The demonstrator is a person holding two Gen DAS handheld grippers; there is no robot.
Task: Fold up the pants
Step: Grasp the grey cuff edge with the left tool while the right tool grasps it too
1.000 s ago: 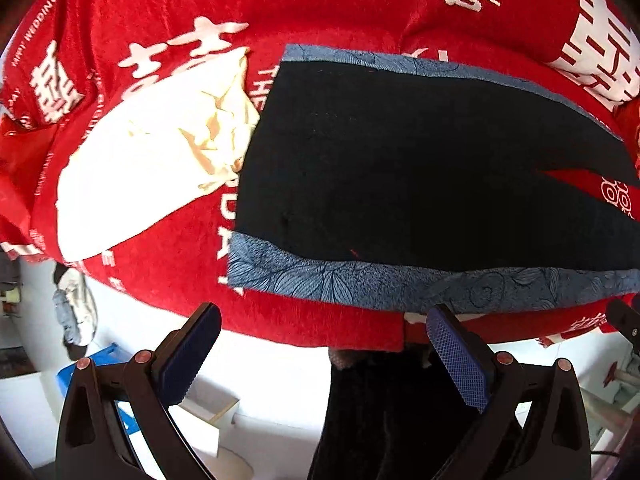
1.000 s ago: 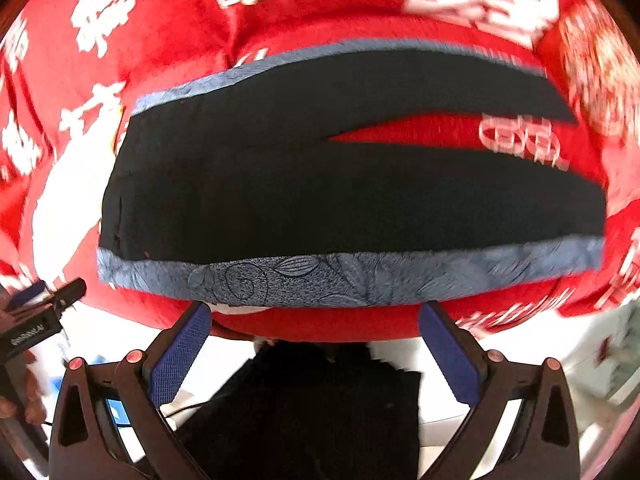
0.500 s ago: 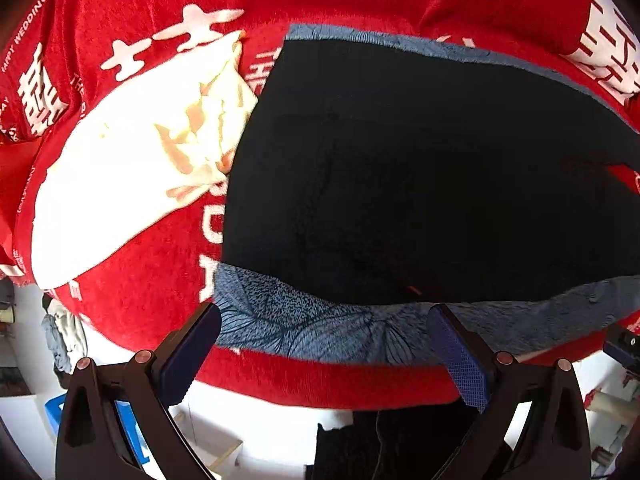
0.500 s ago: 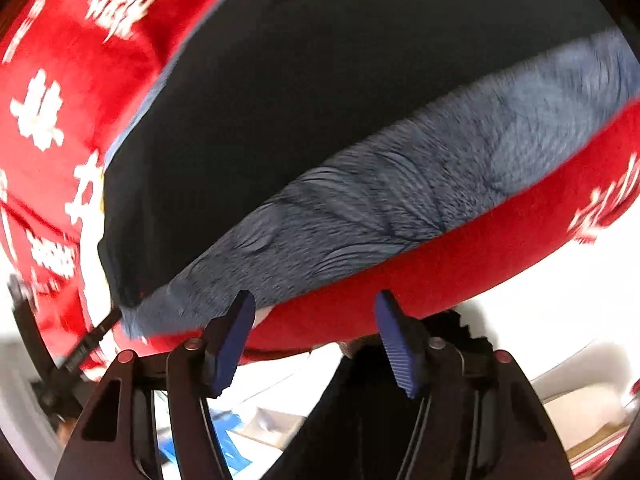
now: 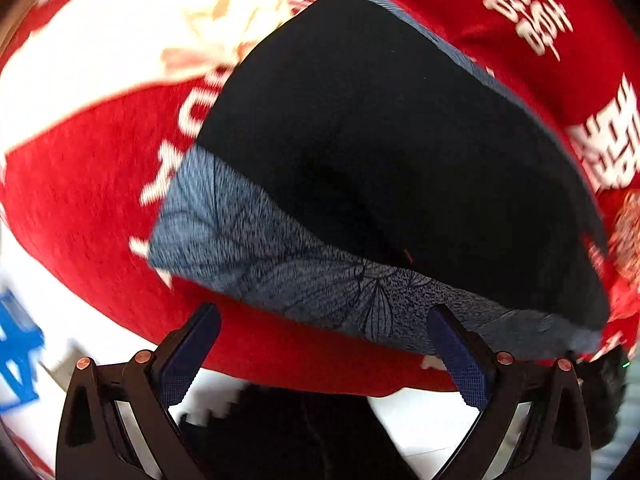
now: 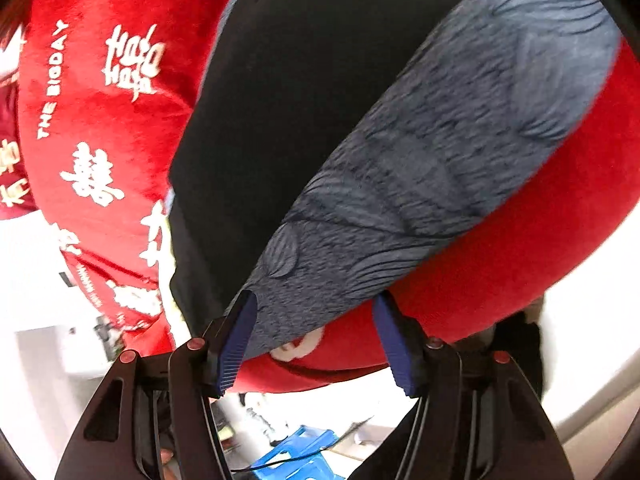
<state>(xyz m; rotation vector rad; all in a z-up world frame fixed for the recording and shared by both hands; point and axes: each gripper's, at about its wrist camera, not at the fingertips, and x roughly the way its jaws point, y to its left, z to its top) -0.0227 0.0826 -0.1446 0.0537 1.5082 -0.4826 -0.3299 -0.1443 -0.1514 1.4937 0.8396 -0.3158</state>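
Black pants [image 5: 392, 152] with a blue-grey patterned side stripe [image 5: 304, 276] lie flat on a red cloth with white characters [image 5: 80, 208]. My left gripper [image 5: 324, 344] is open, hovering just in front of the near stripe edge by the waist corner. In the right wrist view the same pants [image 6: 304, 120] and stripe [image 6: 432, 176] fill the frame. My right gripper [image 6: 316, 340] is open, its jaws on either side of the stripe's near edge, not closed on it.
The red cloth [image 6: 100, 128] drapes over the table's front edge. A white patch [image 5: 120, 40] on the cloth lies left of the pants. A blue crate [image 6: 296, 448] and dark clothing [image 5: 288, 432] sit below the table edge.
Both grippers moved closer to the near stripe edge and tilted. The right gripper's jaws narrowed from wide open and now flank the stripe edge. The left stays wide open.
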